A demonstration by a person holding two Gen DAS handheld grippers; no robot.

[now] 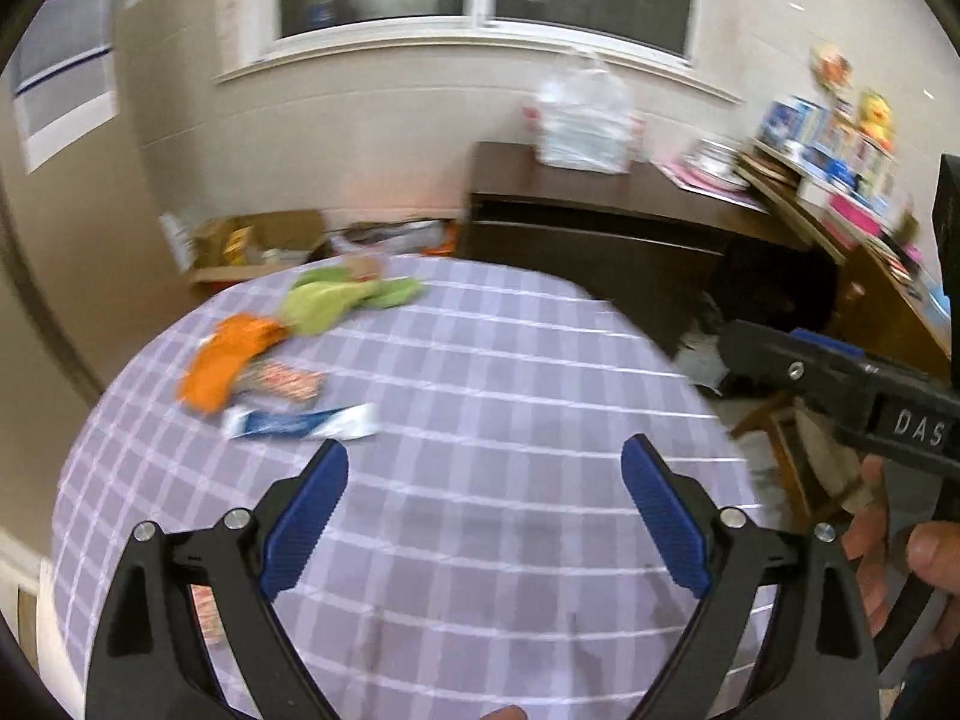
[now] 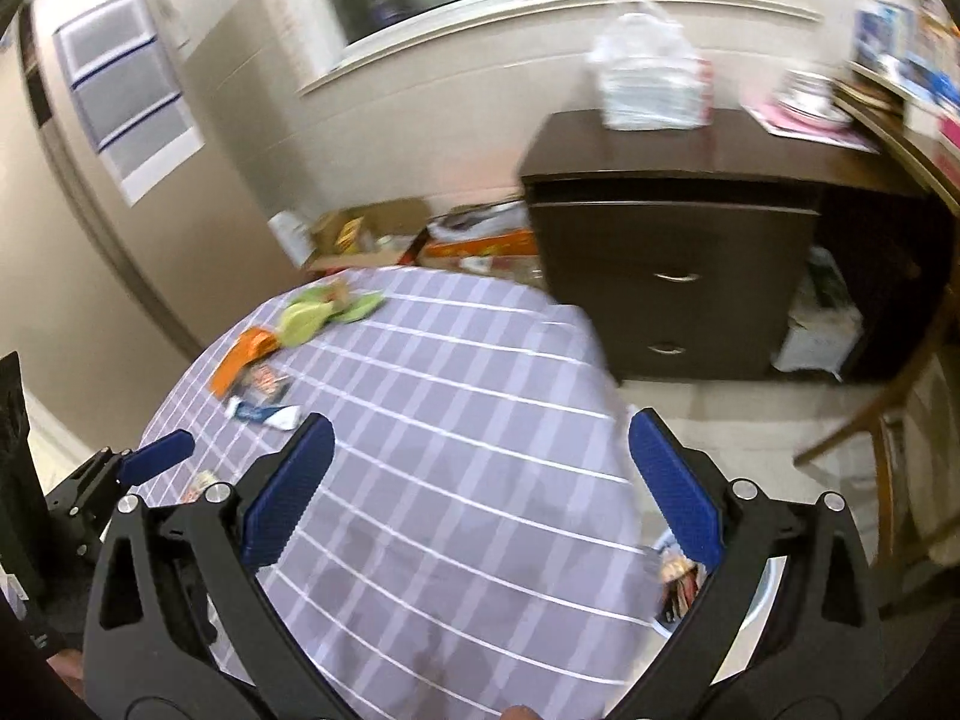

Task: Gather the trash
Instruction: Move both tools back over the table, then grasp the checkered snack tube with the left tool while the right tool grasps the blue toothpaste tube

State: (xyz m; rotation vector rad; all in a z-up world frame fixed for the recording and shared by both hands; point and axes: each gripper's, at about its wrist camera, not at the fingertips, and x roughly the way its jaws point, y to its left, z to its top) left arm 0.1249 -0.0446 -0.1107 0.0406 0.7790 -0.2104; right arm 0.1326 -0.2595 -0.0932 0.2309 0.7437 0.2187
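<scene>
Trash lies on the far left of a round table with a purple checked cloth (image 1: 510, 372): a green wrapper (image 1: 336, 300), an orange wrapper (image 1: 225, 363), a red-and-white packet (image 1: 282, 381) and a blue-and-white wrapper (image 1: 300, 423). My left gripper (image 1: 485, 462) is open and empty, just short of the blue-and-white wrapper. My right gripper (image 2: 480, 438) is open and empty above the table's right part. The same trash shows in the right wrist view: the green wrapper (image 2: 318, 312), the orange wrapper (image 2: 243, 357) and the blue-and-white wrapper (image 2: 264, 414). The right gripper's body (image 1: 840, 384) shows at the right in the left wrist view.
A dark drawer cabinet (image 2: 672, 276) stands beyond the table, with a clear plastic bag (image 2: 651, 78) on top. Cardboard boxes (image 2: 372, 234) sit on the floor by the wall. A white bin with trash in it (image 2: 681, 585) is below the table's right edge. A wooden chair (image 2: 888, 432) is at the right.
</scene>
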